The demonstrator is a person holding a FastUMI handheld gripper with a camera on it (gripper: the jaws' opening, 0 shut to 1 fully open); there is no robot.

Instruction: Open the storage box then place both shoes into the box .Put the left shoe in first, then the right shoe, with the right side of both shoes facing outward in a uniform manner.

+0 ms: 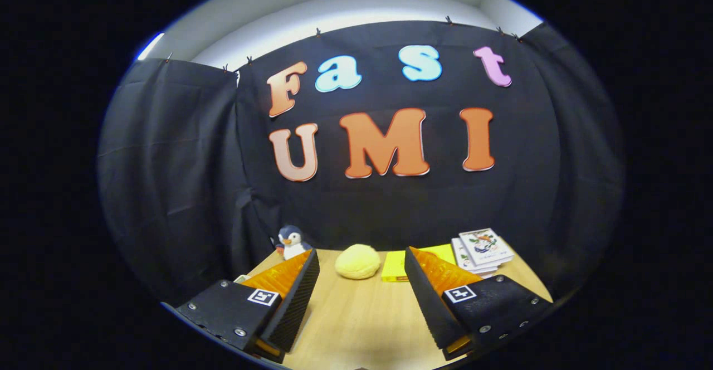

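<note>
1. The gripper is hovering above a wooden table, its two fingers standing spread wide apart with nothing between them but bare tabletop.
2. Each finger is showing a ribbed inner face, and neither one is touching any object.
3. A round, pale yellow plush lump is sitting just ahead of the fingers, roughly in line with the gap between them, near the table's far side.
4. A small penguin toy is standing upright beyond the left finger's tip, at the table's back corner by the dark cloth wall.
5. A flat yellow book is lying just beyond the right finger's tip, beside the plush lump.
6. A stack of booklets with illustrated covers is resting further out past the right finger, next to the yellow book.
7. The storage box and the shoes are lying somewhere outside what the gripper's camera is taking in, so I cannot tell where they are.
</note>
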